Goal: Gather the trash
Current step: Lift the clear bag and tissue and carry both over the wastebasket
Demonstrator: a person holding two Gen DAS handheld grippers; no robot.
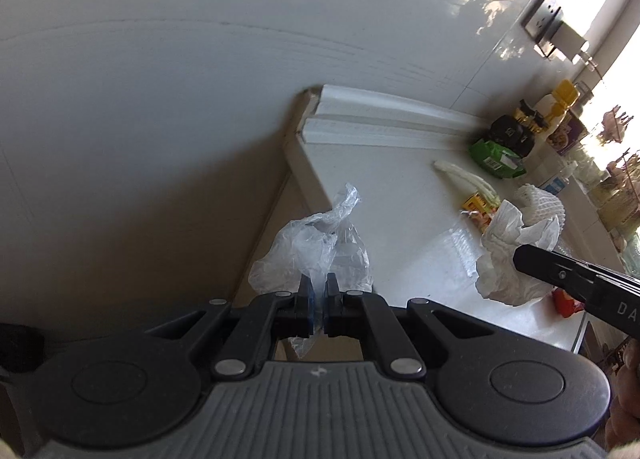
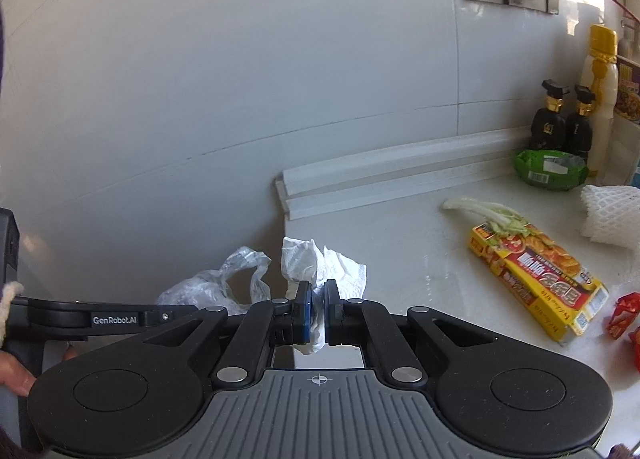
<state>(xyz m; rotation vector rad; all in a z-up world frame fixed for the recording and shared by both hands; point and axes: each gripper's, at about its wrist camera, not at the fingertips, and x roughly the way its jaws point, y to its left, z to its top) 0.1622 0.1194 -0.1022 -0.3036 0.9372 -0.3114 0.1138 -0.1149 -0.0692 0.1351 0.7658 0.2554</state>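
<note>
Both grippers carry trash past the end of the white surface point(image 2: 400, 259): the left gripper point(image 1: 319, 291) has its fingers clamped on a clear plastic bag point(image 1: 312, 247), the right gripper point(image 2: 316, 299) has its fingers pinched on a crumpled tissue point(image 2: 320, 263). Each grip catches only a thin fold, so either piece could likely slip free and fall to the floor. No bin is visible. A yellow box point(image 2: 536, 279), a leaf point(image 2: 480, 211) and red wrappers point(image 2: 622, 315) remain on the surface.
</note>
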